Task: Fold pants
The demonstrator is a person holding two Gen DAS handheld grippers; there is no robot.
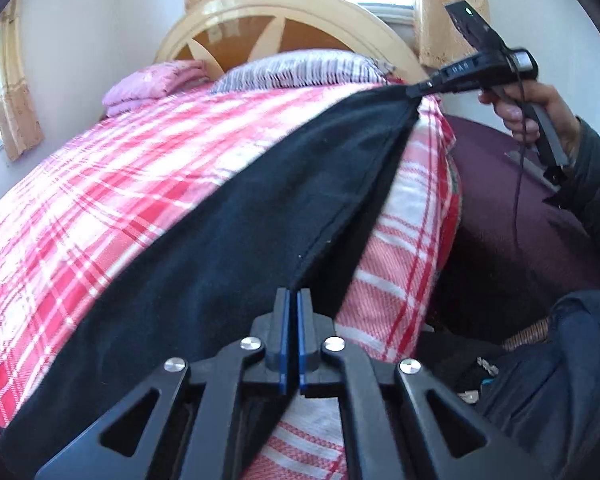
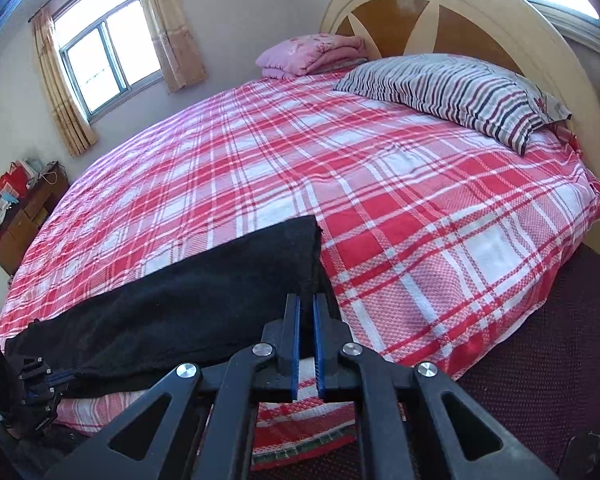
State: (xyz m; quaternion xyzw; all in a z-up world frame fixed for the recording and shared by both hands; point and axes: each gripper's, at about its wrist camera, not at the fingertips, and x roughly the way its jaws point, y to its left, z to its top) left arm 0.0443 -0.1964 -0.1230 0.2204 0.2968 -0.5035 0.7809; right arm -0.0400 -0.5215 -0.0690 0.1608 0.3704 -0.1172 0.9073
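Black pants lie along the near edge of the plaid bed, each end clenched in the left tongs and right tongs, and thin pinches on slack fabric could slip mid-fold, dropping one end crooked.

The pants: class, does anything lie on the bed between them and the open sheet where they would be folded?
Nothing visible. Both claws grip the pants; the plaid sheet beyond is bare up to the striped pillow.
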